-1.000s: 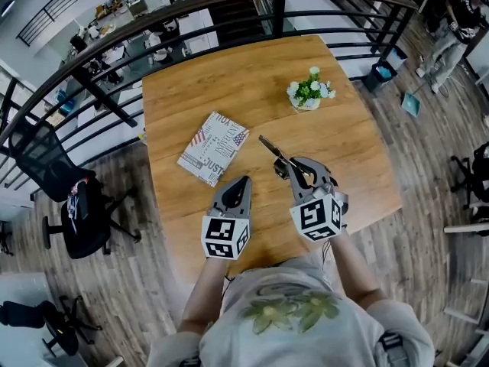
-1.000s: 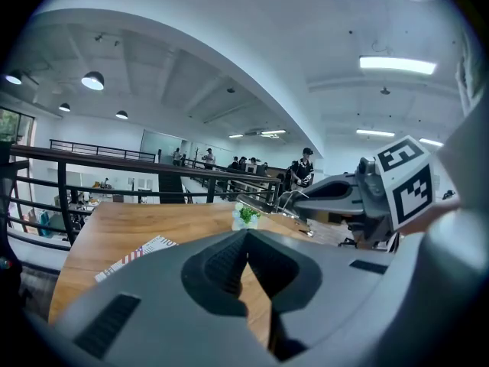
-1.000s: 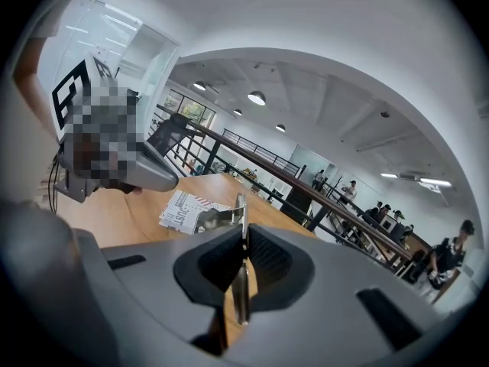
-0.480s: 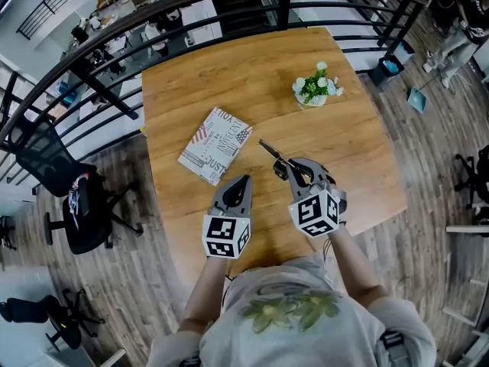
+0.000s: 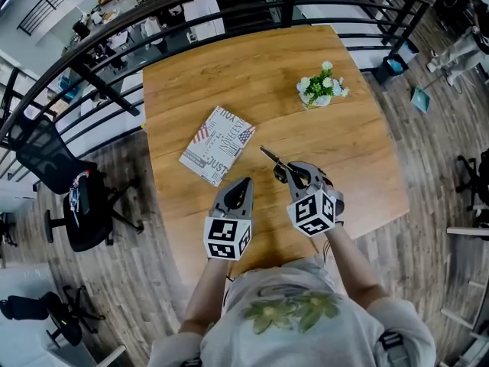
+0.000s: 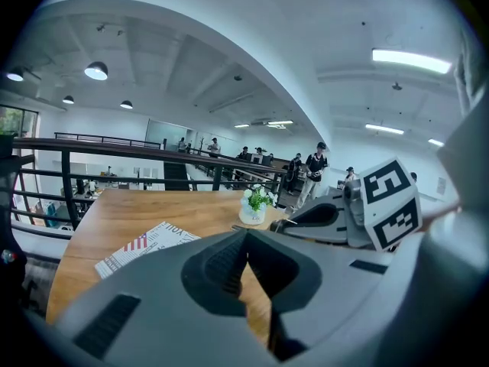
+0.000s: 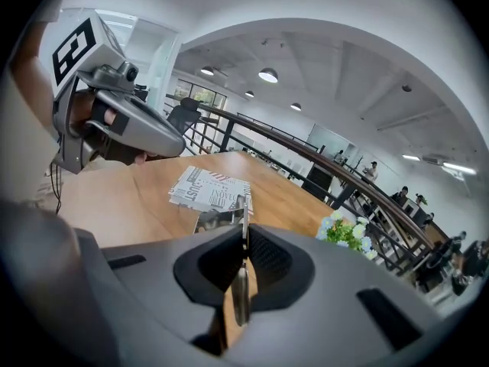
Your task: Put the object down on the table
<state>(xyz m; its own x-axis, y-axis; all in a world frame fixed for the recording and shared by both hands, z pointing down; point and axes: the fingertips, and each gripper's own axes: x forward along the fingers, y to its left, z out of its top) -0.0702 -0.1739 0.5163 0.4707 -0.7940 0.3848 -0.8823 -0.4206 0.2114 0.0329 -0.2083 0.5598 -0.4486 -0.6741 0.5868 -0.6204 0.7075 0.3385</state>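
Head view, near to far. At the bottom edge is the person's pale shirt (image 5: 294,319) with a green print, both forearms reaching forward over the desk (image 5: 229,75). The left hand-held gripper (image 5: 244,182) is clenched on nothing, its jaws meeting tip to tip, as the left gripper view confirms. Just beside it, the right hand-held gripper (image 5: 284,170) is clamped on a thin metal utensil (image 5: 269,156).

The utensil is narrow and flat. From above it reads as a dark slim strip slanting up and to the left out of the jaws. In the right gripper view it stands edge-on between the pads, silvery, and ends in a broader shiny face that mirrors the room. It lies over the near middle of the desk, pointing toward a printed booklet (image 5: 215,144) close by. Whether its tip touches the wood cannot be told.

Farther back, near the right rear corner, stands a small white pot of white flowers (image 5: 322,89). A dark curved railing (image 5: 114,37) lies beyond the desk, and a black office chair (image 5: 53,174) stands on the floor at left.
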